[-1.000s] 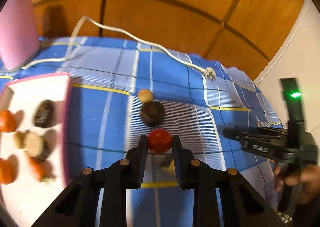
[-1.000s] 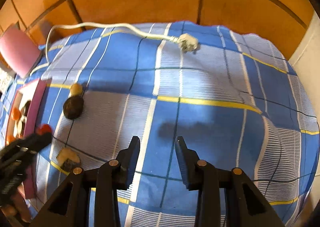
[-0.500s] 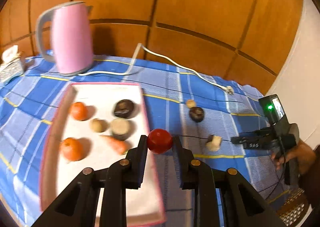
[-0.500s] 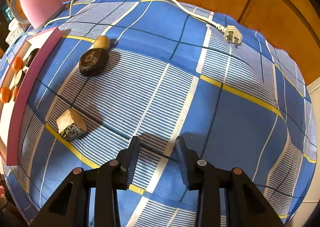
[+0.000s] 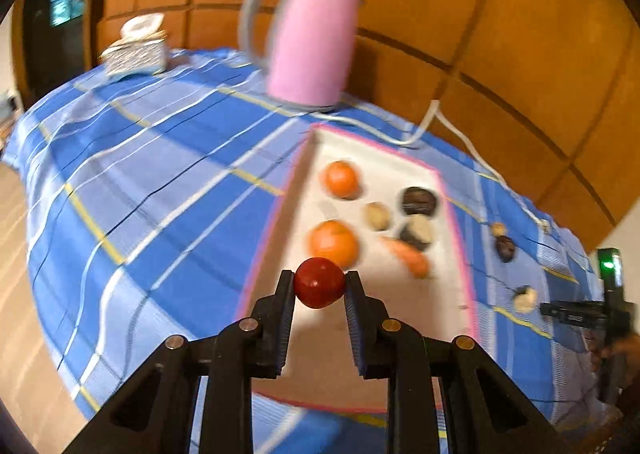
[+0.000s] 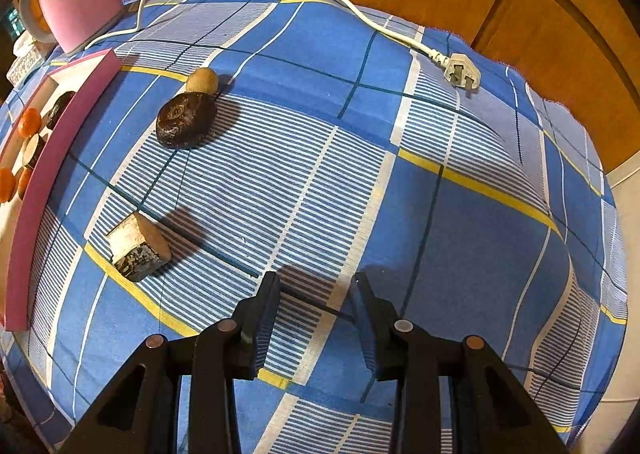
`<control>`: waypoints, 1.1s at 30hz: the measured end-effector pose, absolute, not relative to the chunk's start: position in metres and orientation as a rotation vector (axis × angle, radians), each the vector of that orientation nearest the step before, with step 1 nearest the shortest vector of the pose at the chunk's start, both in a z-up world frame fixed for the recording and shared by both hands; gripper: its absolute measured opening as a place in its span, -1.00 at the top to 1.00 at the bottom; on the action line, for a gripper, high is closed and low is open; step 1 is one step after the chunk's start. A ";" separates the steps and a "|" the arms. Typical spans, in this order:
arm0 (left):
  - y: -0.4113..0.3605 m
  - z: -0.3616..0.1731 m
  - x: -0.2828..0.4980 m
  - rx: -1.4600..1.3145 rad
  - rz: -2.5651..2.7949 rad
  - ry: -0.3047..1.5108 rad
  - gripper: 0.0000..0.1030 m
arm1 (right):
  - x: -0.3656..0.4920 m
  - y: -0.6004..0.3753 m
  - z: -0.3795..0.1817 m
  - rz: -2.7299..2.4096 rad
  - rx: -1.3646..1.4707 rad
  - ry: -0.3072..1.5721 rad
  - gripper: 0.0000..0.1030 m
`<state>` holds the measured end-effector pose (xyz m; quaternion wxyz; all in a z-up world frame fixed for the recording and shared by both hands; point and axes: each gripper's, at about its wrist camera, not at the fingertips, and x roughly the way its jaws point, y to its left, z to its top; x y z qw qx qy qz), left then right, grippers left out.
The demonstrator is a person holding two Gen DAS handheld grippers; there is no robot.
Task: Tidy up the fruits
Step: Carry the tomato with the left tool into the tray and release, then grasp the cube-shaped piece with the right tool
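Note:
My left gripper [image 5: 319, 284] is shut on a red round fruit [image 5: 319, 283] and holds it above the near part of a white tray with a pink rim [image 5: 463, 254]. The tray holds two oranges [image 5: 334, 243], a carrot [image 5: 408, 255], a small tan fruit [image 5: 377, 216] and two dark pieces [image 5: 418, 200]. My right gripper [image 6: 316, 294] is open and empty above the blue checked cloth. On the cloth to its left lie a cut pale chunk [image 6: 138, 248], a dark round fruit [image 6: 186, 120] and a small tan fruit [image 6: 202, 80].
A pink kettle [image 5: 308, 42] stands behind the tray, and its white cord and plug [image 6: 462, 71] run across the cloth. A small patterned box [image 5: 136, 50] sits at the far left. Wooden wall panels stand behind the table. The tray rim [image 6: 48, 170] shows at the left in the right wrist view.
My left gripper has swung left with the red fruit, from over the cloth to over the tray. My right gripper has moved lower and closer to the cloth, still open.

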<state>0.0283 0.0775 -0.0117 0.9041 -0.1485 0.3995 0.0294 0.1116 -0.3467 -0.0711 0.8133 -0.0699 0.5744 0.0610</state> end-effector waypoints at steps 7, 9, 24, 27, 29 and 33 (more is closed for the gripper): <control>0.092 -0.023 0.024 -0.353 0.061 0.823 0.52 | 0.107 -0.341 -0.070 0.116 -0.158 1.221 0.29; 0.091 -0.025 0.025 -0.361 0.047 0.821 0.52 | 0.105 -0.338 -0.069 0.115 -0.165 1.219 0.29; 0.070 -0.043 0.038 -0.314 0.014 0.863 0.25 | 0.108 -0.341 -0.070 0.112 -0.158 1.218 0.29; 0.070 -0.042 0.036 -0.309 0.010 0.847 0.12 | 0.108 -0.341 -0.071 0.105 -0.148 1.220 0.29; 0.070 -0.041 0.036 -0.318 0.002 0.843 0.01 | 0.109 -0.344 -0.071 0.093 -0.121 1.224 0.28; 0.068 -0.035 0.031 -0.314 -0.019 0.822 -0.15 | 0.112 -0.349 -0.072 0.071 -0.080 1.231 0.28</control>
